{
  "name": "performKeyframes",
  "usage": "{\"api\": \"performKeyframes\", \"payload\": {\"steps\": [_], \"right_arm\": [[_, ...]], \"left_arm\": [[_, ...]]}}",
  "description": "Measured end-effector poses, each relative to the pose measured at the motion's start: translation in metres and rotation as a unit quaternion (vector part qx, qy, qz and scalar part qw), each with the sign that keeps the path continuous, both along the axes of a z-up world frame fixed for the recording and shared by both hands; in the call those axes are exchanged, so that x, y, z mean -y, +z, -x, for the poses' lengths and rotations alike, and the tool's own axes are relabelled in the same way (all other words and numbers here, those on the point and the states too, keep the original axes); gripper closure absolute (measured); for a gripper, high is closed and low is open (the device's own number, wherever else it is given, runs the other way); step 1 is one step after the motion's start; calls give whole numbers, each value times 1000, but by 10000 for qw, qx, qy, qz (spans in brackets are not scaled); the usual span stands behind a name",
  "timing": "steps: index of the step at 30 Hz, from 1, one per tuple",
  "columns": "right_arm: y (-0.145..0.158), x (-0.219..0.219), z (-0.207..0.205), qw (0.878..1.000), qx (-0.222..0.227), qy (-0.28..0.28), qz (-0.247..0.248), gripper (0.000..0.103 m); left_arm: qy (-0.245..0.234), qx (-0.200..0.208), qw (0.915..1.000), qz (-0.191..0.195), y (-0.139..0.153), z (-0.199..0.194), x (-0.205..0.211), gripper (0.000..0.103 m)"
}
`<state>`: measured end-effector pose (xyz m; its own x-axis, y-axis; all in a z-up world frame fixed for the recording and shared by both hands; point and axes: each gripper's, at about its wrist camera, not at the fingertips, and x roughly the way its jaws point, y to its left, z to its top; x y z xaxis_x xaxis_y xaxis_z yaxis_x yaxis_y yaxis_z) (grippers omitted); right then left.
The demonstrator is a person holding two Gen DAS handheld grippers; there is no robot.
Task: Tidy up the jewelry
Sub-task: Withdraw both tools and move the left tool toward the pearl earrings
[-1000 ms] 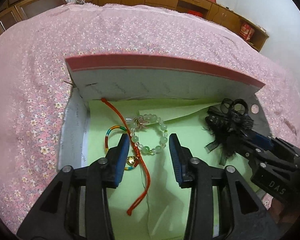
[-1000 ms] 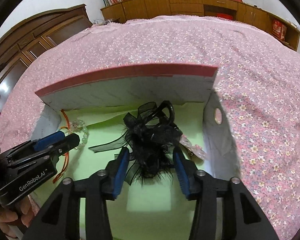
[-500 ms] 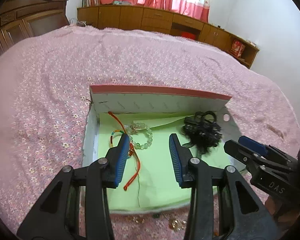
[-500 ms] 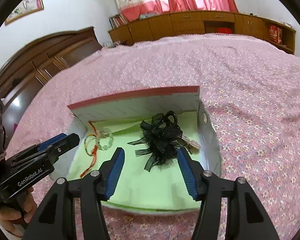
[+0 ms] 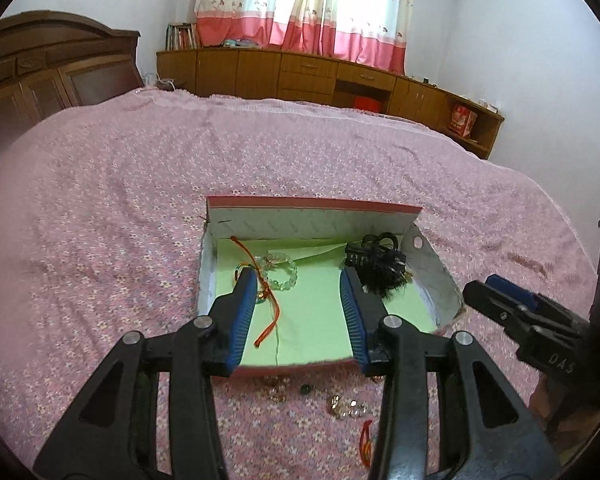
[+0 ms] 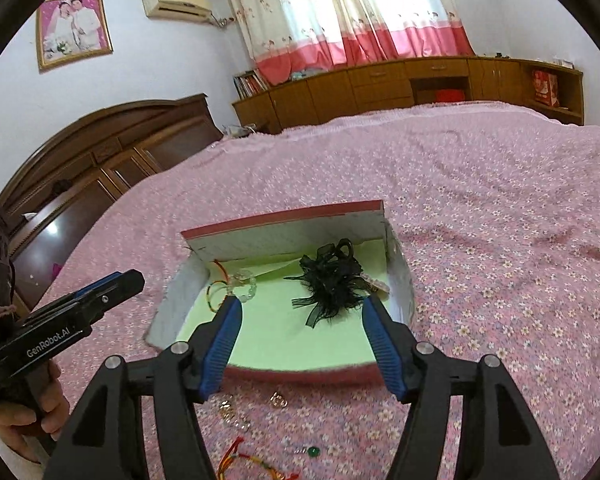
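A shallow box (image 5: 436,264) (image 6: 400,280) with a green paper lining and a red-edged lid lies on the bed. Inside are a red cord (image 5: 270,308), a pale bead bracelet (image 5: 284,272) (image 6: 246,286), a coloured bangle (image 5: 242,268) and a black feathery hair clip (image 5: 376,268) (image 6: 332,280). My left gripper (image 5: 298,292) is open and empty above the box's near edge. My right gripper (image 6: 300,316) is open and empty, also above the near edge. Loose small jewelry (image 5: 340,404) (image 6: 236,416) lies on the bedspread in front of the box.
The pink floral bedspread (image 5: 100,208) stretches all around the box. A red and yellow cord (image 6: 252,460) and a green bead (image 6: 313,451) lie near the front. A dark wooden headboard (image 6: 100,160) and low cabinets (image 5: 300,76) stand beyond the bed.
Both grippers have pulled up and back from inside the box, open and empty. The hair clip and the bracelets stay in the box. Loose jewelry in front has come into view.
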<state>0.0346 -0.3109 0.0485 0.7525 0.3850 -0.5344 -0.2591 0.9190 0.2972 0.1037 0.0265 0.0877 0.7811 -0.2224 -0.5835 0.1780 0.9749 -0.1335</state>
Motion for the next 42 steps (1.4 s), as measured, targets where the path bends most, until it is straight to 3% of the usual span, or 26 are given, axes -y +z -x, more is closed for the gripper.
{"api": "performKeyframes", "payload": {"steps": [4,11,16,32,42], "right_arm": [[1,1,18,9999,137,19,31,37],[-1,2,47,9991,405,7,160,37],[-9,0,64,9982,504,20,338,37],[-53,1,80,9980,89,28,630,37],[-65,7,80,9976,-39,-39,696,37]], "left_arm": [[5,9,9999,-134,-6,13,-2,67],[117,21,9999,79,-20,31,-15,67],[99,0,9999,32,-30,42,-16,66],[-123,-639,9978,134,-77,48,1,66],[-417,-933,9945,248,-99,39,23,67]]}}
